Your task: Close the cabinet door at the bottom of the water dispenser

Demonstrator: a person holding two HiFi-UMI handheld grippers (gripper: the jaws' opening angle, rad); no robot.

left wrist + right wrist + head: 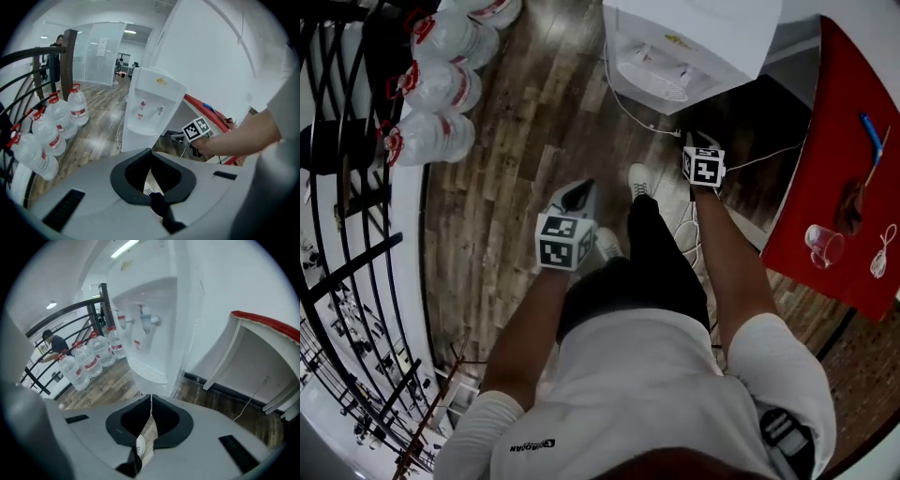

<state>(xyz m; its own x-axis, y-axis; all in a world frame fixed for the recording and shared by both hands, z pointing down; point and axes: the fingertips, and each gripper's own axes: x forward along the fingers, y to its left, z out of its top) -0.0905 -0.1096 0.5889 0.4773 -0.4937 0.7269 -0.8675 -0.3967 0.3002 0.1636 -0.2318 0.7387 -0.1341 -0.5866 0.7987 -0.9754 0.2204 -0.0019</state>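
we are inspecting the water dispenser (694, 47), which is standing on the wooden floor (516, 141) straight ahead of the person, with the red table (834, 178) just beside it on the right. its body is showing white all over, with two small taps over a recessed bay and a round ribbed drip tray (661, 84) below them. in the left gripper view its lower front is reading as one plain white face reaching down to the floor. we cannot tell where the cabinet door sits in that face, nor how it is standing.

the left gripper (579, 194) is hanging in the air above the floor, well apart from the dispenser. its dark jaws are meeting at the tips with nothing between them. the right gripper (694, 141) is hanging nearer the dispenser's front, not touching it. its jaws are also lying together, with only a thin slit between them and nothing in it.

large water bottles (441, 84) with red caps are lying in a row along the black railing (347, 187) at the left. a clear cup (820, 242) is lying on the red table.
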